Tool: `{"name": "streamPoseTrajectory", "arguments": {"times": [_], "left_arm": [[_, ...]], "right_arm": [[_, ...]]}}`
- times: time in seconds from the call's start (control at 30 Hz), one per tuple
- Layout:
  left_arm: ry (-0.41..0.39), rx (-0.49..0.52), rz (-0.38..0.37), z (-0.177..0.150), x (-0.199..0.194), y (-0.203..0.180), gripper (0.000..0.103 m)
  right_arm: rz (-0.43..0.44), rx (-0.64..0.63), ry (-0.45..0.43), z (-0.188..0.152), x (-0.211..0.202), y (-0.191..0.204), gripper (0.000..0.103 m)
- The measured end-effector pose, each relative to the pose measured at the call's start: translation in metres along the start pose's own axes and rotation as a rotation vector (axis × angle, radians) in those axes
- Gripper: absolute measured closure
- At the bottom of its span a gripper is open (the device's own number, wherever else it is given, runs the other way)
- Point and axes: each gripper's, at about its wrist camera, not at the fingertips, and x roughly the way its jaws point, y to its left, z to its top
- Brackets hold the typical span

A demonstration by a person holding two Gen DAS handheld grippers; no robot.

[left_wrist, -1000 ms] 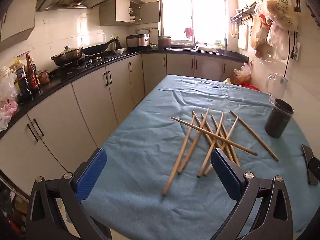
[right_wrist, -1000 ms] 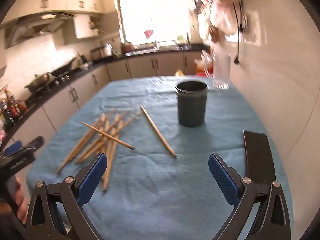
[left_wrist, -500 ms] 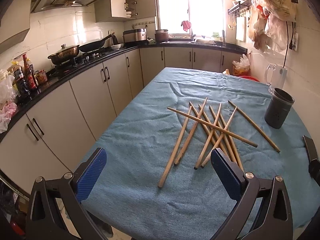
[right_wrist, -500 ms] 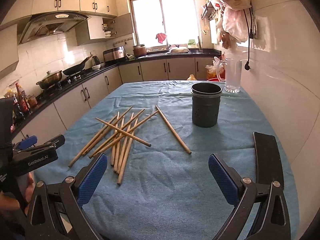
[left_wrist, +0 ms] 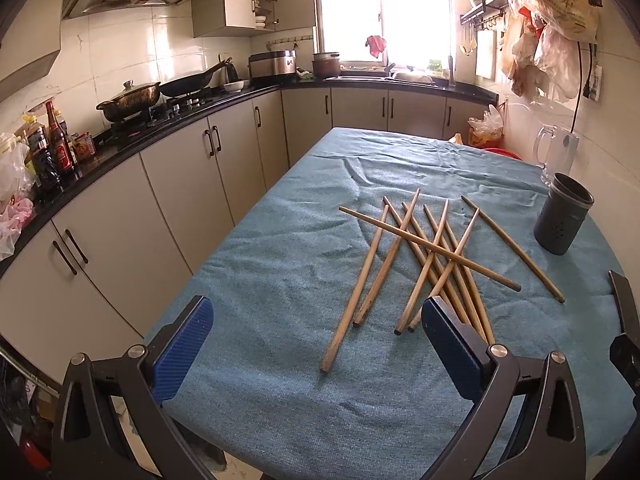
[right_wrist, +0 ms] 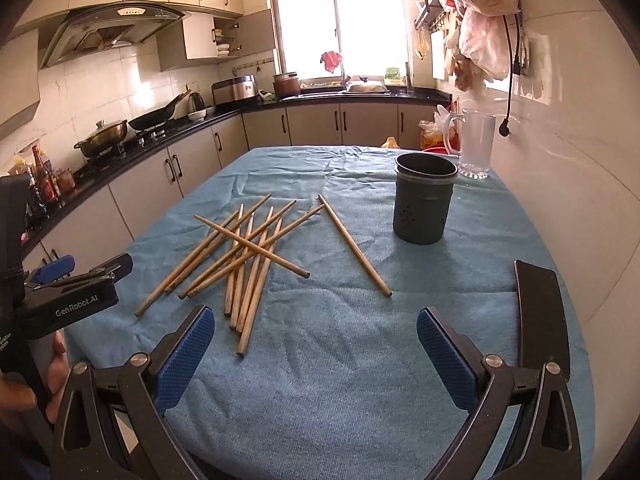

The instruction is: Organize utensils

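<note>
My left tongs [left_wrist: 316, 344] and right tongs [right_wrist: 312, 344], both released, hover at the table's [right_wrist: 360, 400] near edge. Chopsticks [right_wrist: 248, 256] lie mid-table, long axes toward me, nearer my left; holder [right_wrist: 424, 204] far right.

Sunlit window [left_wrist: 384, 16] above beige cabinets [left_wrist: 236, 156]

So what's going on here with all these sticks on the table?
A person holds a two-finger gripper in each hand over a blue tablecloth. The left gripper and right gripper are both open and holding nothing. A pile of wooden chopsticks lies crisscrossed on the cloth, with one lone chopstick off to its side. The dark holder cup stands upright nearby, no chopsticks sticking out of it.
</note>
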Motion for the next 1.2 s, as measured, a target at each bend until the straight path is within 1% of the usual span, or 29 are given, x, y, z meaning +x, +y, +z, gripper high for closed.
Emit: {"name": "streamPoseTrajectory", "arguments": {"times": [0.97, 1.2], "left_arm": [[0.001, -0.001, 0.001, 0.0007, 0.0001, 0.0001, 0.0], [0.01, 0.002, -0.001, -0.0055, 0.0029, -0.0008, 0.0]], "right_arm": [[0.021, -0.016, 0.019, -0.0045, 0.0019, 0.0052, 0.0], [0.027, -0.012, 0.03, -0.0057, 0.0059, 0.0042, 0.0]]}}
